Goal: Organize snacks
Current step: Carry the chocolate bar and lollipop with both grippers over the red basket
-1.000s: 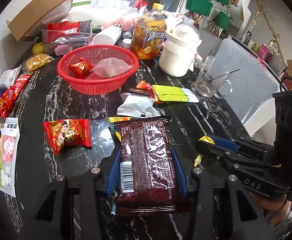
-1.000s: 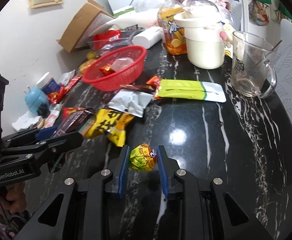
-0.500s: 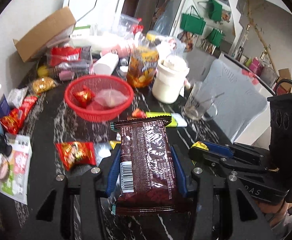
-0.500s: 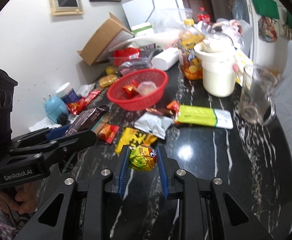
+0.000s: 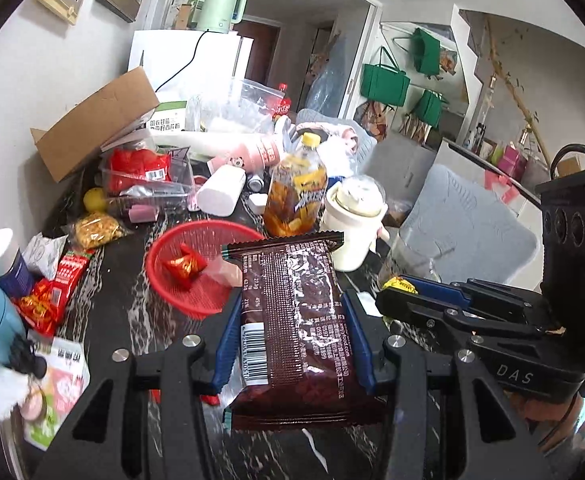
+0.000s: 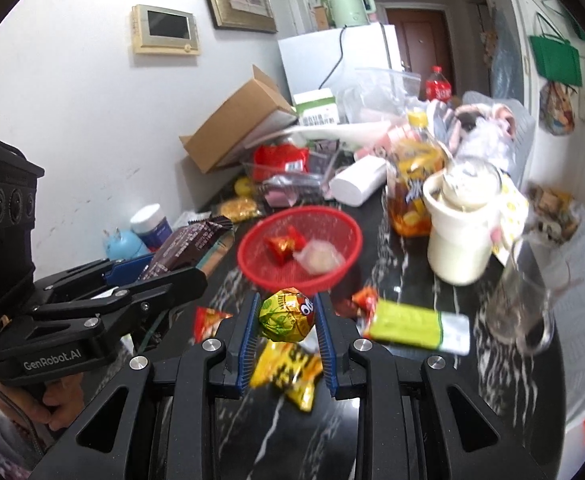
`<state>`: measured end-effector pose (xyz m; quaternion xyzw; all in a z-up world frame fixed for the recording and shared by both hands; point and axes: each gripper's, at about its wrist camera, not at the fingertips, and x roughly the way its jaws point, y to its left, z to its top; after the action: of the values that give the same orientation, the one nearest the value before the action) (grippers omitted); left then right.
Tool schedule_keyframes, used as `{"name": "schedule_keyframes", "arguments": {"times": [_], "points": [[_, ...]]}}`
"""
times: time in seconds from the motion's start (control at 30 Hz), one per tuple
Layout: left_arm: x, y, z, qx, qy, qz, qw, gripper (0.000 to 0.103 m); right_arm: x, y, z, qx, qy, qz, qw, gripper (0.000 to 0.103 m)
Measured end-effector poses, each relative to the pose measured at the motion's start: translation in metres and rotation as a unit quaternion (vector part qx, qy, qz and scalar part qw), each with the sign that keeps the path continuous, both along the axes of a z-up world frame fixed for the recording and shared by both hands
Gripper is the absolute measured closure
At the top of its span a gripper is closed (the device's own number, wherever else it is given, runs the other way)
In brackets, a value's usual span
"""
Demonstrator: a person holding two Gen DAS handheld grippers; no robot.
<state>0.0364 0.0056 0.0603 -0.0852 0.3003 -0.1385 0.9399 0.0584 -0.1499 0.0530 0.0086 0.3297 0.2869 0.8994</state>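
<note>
Black marbled tabletop (image 6: pixel 472 408) lies lower beneath both tools than a second ago; both have risen. Clamped lengthwise between the left gripper's (image 5: pixel 292 340) blue pads is the brown snack packet (image 5: pixel 292 320), its far end sticking out past the fingertips. The right gripper (image 6: pixel 286 320) pinches the round foil-wrapped candy (image 6: pixel 287 314) between narrow-set pads. Just beyond both sets of jaws stands the red basket (image 6: pixel 344 256), now closer ahead, holding a red-wrapped sweet (image 6: pixel 284 245) and a pale packet (image 6: pixel 320 258).
</note>
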Motion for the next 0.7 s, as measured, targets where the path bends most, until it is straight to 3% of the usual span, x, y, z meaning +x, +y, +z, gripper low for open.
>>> {"name": "schedule_keyframes", "arguments": {"times": [0.33,0.7], "points": [[0.052,0.014,0.009,0.007,-0.020,0.009,0.9997,0.056,0.055,0.018,0.017,-0.010,-0.026,0.007,1.000,0.076],[0.119,0.039,0.000,0.025,-0.014,0.021,0.9994,0.056,0.125,0.048,-0.004,-0.027,-0.012,0.016,0.999,0.076]]}}
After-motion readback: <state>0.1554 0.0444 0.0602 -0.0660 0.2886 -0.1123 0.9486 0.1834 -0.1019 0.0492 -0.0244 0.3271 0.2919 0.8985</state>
